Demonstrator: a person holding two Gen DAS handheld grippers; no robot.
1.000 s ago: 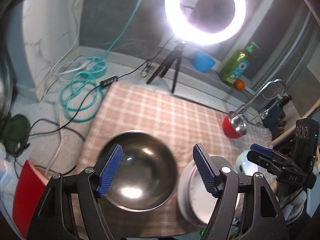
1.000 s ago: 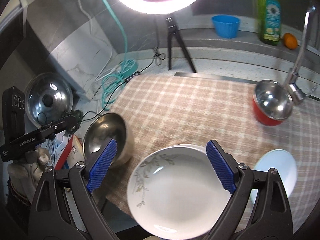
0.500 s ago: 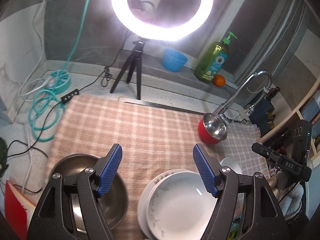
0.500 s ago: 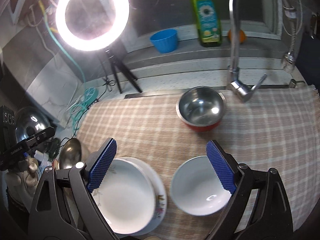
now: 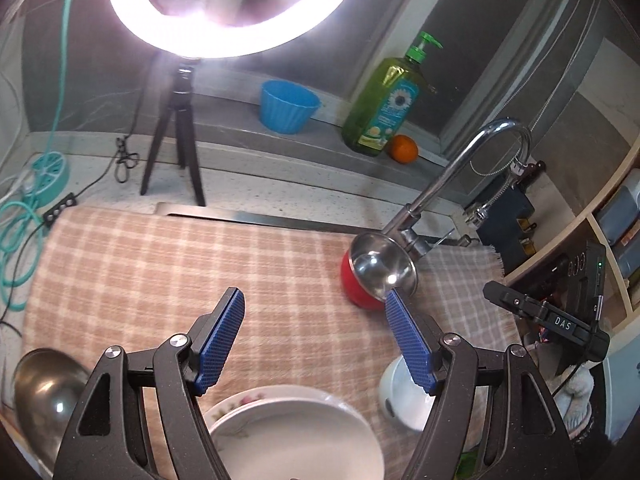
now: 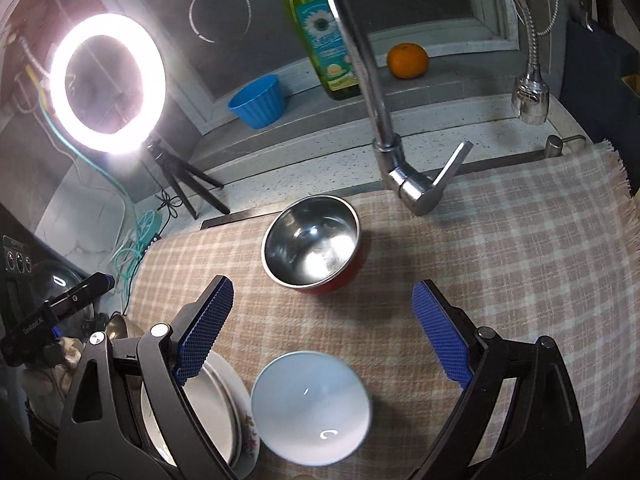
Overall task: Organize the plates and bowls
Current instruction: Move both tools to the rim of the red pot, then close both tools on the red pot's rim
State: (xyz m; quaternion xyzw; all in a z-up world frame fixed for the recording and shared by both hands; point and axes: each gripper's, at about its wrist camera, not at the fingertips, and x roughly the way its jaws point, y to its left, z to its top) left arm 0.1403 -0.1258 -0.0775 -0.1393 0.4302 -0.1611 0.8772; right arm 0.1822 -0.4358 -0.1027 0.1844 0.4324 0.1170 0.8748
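Both claws hang released over the checked cloth [image 6: 500, 264], nothing between the pads; the left gripper [image 5: 316, 336] sits above the stacked plates [image 5: 296, 432] at the cloth's near edge; the right gripper [image 6: 320, 336] frames the white bowl [image 6: 310, 406], mouth up, round, no long axis to speak of; it lies just beside the plates [image 6: 224, 412], whether touching I cannot tell. Open cloth runs wide between the white bowl and the red bowl [image 6: 314, 252], which stands upright, steel-lined, near the faucet [image 6: 400, 176] base; more bare cloth to the right toward the fringed edge. The top plate looks plain white, the lower one has a floral rim; a steel bowl [image 5: 44, 396] sits off the cloth's left corner.
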